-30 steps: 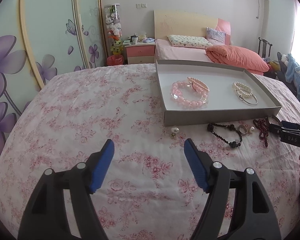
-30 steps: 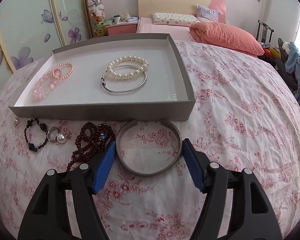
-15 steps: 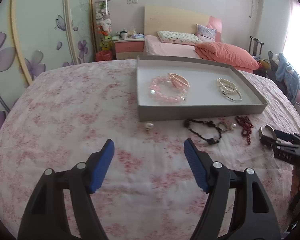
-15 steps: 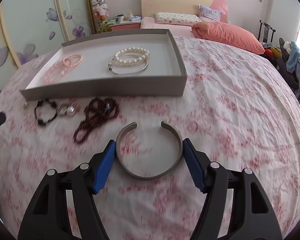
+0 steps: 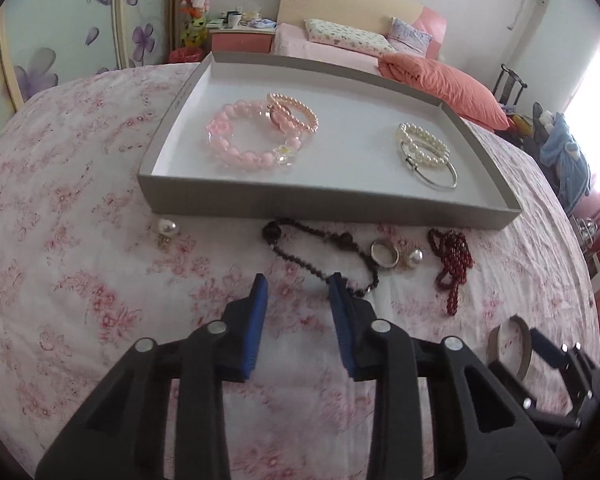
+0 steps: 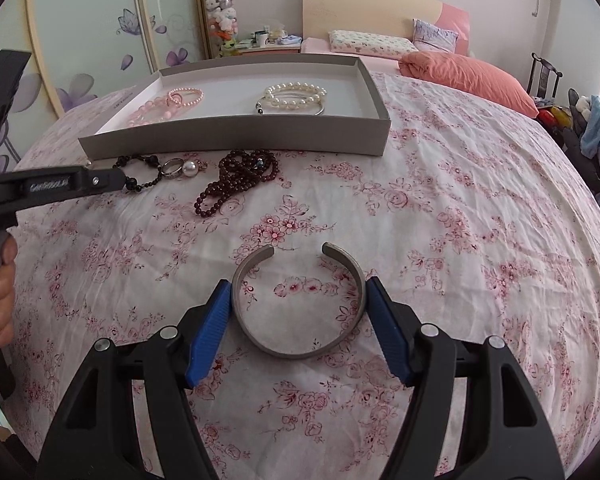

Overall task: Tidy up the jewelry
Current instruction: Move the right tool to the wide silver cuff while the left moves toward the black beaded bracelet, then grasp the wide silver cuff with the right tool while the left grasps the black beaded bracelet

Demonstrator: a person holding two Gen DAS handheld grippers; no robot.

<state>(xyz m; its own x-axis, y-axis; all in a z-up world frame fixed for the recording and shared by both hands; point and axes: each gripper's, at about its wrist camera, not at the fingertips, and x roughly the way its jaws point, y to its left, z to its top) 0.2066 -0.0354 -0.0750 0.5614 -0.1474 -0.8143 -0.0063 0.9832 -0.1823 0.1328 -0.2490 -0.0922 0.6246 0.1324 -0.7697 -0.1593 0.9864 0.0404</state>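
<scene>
My right gripper (image 6: 298, 292) is shut on a grey metal cuff bangle (image 6: 296, 350), held by its two sides just above the floral cloth; the bangle also shows in the left wrist view (image 5: 510, 344). My left gripper (image 5: 298, 284) is open, its jaws partly closed, right by a black bead bracelet (image 5: 320, 256). A grey tray (image 5: 260, 206) holds pink bracelets (image 5: 252, 136), a pearl bracelet (image 5: 422, 146) and a thin silver bangle (image 5: 436, 174). In front of it lie a ring (image 5: 385, 253), a pearl earring (image 5: 414, 257), another earring (image 5: 167, 229) and dark red beads (image 5: 452, 256).
The round table has a pink floral cloth (image 6: 460, 208). Behind it stand a bed with an orange duvet (image 6: 468, 76), a nightstand (image 5: 242, 36) and sliding wardrobe doors (image 6: 80, 40). The left gripper's body (image 6: 52, 188) reaches in from the left in the right wrist view.
My left gripper moved forward and right up to the black bead bracelet and its jaws narrowed. My right gripper drew back from the tray with the bangle.
</scene>
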